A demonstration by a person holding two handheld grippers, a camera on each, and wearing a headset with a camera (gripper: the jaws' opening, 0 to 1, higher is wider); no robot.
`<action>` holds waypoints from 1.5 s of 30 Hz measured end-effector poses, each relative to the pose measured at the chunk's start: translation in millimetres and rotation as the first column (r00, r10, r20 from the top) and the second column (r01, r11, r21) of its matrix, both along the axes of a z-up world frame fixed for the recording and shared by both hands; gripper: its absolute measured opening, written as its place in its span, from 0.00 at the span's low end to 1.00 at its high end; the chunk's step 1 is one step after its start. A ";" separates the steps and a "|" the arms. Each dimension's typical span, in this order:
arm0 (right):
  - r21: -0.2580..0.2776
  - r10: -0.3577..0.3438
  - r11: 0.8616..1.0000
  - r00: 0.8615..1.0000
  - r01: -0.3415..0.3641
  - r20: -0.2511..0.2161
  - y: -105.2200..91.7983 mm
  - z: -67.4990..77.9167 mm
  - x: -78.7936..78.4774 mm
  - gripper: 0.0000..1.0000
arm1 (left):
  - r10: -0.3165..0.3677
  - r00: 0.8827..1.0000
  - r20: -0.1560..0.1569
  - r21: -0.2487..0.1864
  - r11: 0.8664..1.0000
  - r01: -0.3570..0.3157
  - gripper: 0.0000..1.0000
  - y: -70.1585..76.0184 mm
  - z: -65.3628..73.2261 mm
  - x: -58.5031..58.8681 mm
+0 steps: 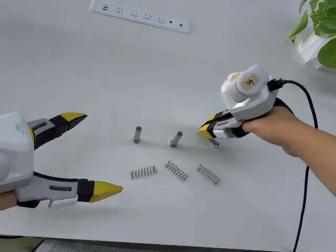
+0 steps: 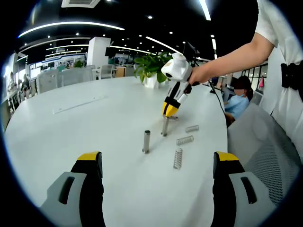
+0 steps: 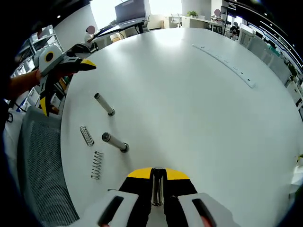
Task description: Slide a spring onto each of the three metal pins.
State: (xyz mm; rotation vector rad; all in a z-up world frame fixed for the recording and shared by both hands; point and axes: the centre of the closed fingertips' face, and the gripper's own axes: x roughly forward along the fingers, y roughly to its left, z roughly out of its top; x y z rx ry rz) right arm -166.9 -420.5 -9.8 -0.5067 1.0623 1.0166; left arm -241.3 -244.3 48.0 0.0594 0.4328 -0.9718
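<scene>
White round table (image 1: pixel 79 63) in an open-plan office. A power strip (image 1: pixel 139 16) lay beyond the middle pin (image 1: pixel 176 139), with a potted plant (image 1: pixel 317 31) far off to its right. A second pin (image 1: pixel 137 134) stood just left of the middle pin, and three springs (image 1: pixel 176 170) lay loose in a row on its near side. Well left of that pin the left gripper (image 1: pixel 102 152) was spread wide, holding nothing. Just right of it the right gripper (image 1: pixel 206 131) was clamped on the third pin (image 3: pixel 157 187).
</scene>
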 end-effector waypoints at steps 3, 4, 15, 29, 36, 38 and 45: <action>0.007 -0.003 1.000 1.000 0.003 0.010 -1.5 4.1 -2.1 0.05 | -0.003 1.000 -0.001 0.003 1.000 0.003 0.97 -0.4 -0.6 -1.0; 0.011 -0.005 1.000 1.000 0.005 0.013 -2.3 5.9 -2.8 0.05 | -0.004 1.000 -0.002 0.003 1.000 0.004 0.97 -0.7 -0.7 -1.5; 0.036 -0.032 0.999 0.998 0.031 0.046 -14.0 16.4 -7.7 0.05 | -0.011 1.000 0.002 0.011 1.000 0.011 0.97 -1.2 1.2 -1.6; 0.067 -0.063 0.996 0.995 0.058 0.072 -28.5 18.7 -11.8 0.04 | -0.028 1.000 0.004 0.016 0.999 0.028 0.97 -5.4 3.6 -3.5; 0.081 -0.077 0.994 0.994 0.071 0.080 -31.9 18.8 -14.6 0.04 | -0.035 0.999 0.003 0.020 0.999 0.035 0.97 -6.3 3.2 -3.6; 0.083 -0.079 0.994 0.994 0.072 0.081 -32.7 18.9 -15.4 0.04 | -0.034 0.999 0.001 0.019 0.999 0.034 0.97 -6.4 3.0 -3.2; 0.085 -0.082 0.994 0.993 0.074 0.087 -33.8 20.5 -18.2 0.04 | -0.040 0.999 -0.001 0.020 0.999 0.040 0.96 -6.9 2.3 -3.4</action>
